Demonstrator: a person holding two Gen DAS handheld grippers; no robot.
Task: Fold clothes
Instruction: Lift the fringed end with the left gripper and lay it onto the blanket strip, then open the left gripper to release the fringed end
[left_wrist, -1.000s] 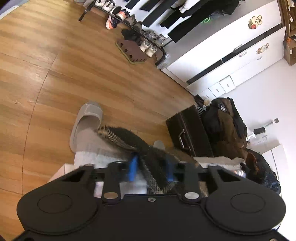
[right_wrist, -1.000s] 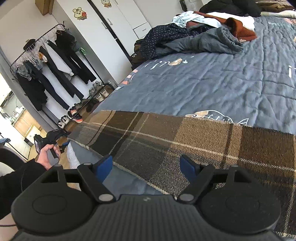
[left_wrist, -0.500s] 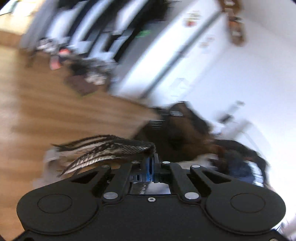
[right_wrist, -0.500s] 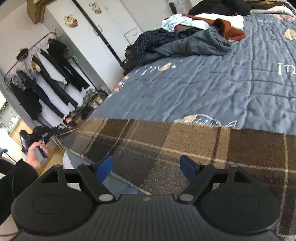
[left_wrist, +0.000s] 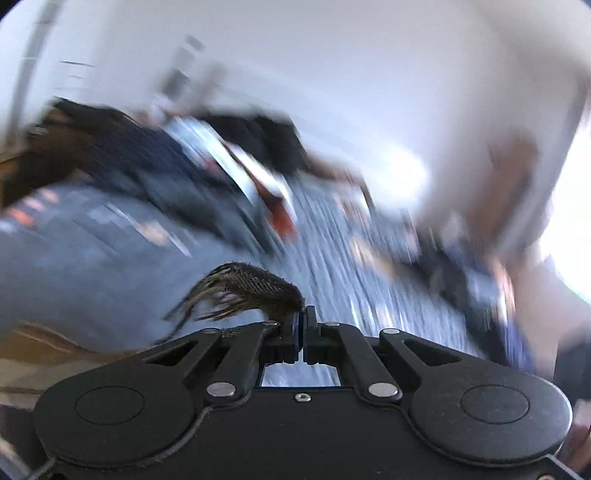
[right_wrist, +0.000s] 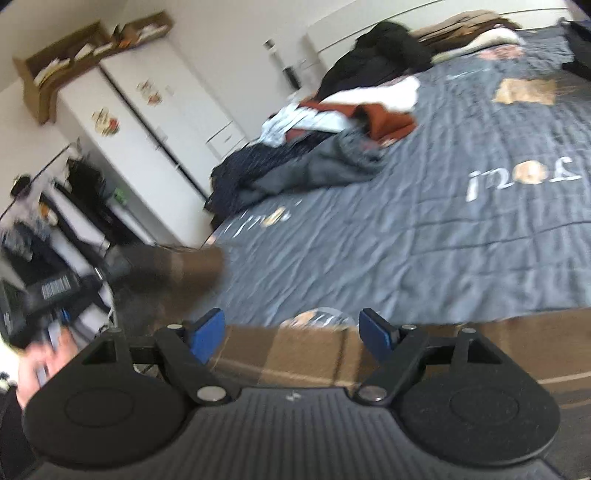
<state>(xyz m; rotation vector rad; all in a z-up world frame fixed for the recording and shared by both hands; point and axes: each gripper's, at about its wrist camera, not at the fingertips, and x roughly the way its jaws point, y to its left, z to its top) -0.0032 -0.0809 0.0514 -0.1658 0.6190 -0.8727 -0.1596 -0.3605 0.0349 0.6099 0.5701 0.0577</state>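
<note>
The left tool (left_wrist: 302, 322) is clamped tight on the fringed end of a brown plaid scarf (left_wrist: 255, 286), held above the grey bed quilt (left_wrist: 92, 266); that view is heavily blurred. The right tool (right_wrist: 291, 330) hangs wide apart and empty over the near stretch of the scarf (right_wrist: 314, 354) lying flat at the quilt's (right_wrist: 424, 236) near edge. Judging by this, a fold is under way: the lifted end wants carrying across and laying square on the flat part. A heap of clothes (right_wrist: 332, 133) waits at the far left.

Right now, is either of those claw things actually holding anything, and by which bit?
The left gripper is pinching the plaid scarf by its fringed end. The right gripper is open, holding nothing.
</note>
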